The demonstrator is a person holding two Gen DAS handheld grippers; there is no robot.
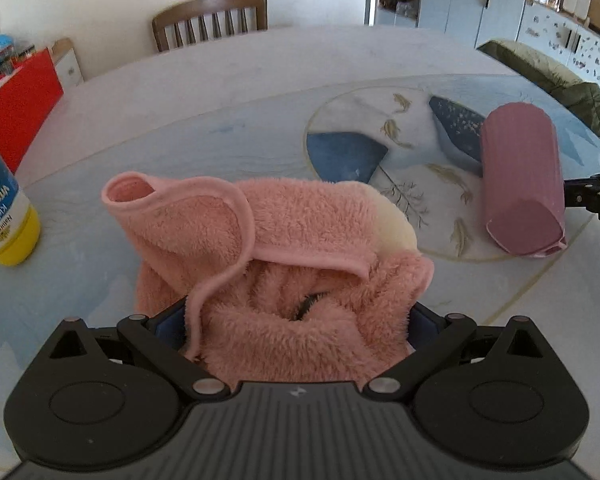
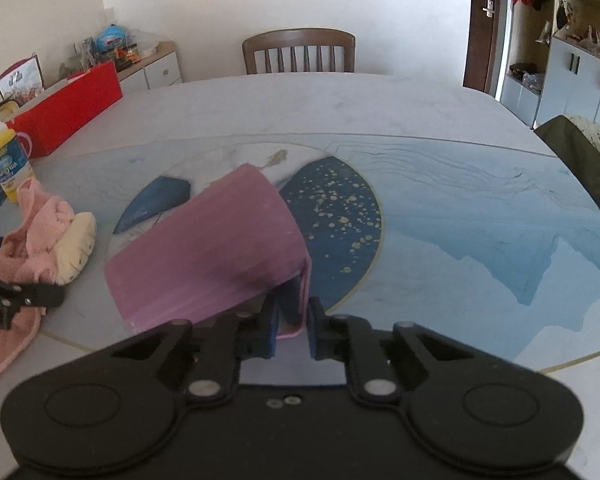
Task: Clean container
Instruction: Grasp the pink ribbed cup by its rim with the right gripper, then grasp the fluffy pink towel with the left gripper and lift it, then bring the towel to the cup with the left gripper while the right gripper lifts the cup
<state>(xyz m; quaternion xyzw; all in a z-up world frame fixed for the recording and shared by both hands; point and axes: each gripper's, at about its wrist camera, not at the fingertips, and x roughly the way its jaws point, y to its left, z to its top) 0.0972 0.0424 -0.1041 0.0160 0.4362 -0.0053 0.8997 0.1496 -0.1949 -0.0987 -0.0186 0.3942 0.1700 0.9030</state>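
Right wrist view: our right gripper [image 2: 292, 320] pinches the rim of the stiff, light pink container [image 2: 204, 248]; left of it, our left gripper [image 1: 300, 320] clamps the soft towel [image 1: 260, 232].

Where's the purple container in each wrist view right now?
Left wrist: purple container at right, lying on the round fish inlay.
Right wrist: purple container centre-left, its rim in the right gripper.
Shared landmark: pink towel.
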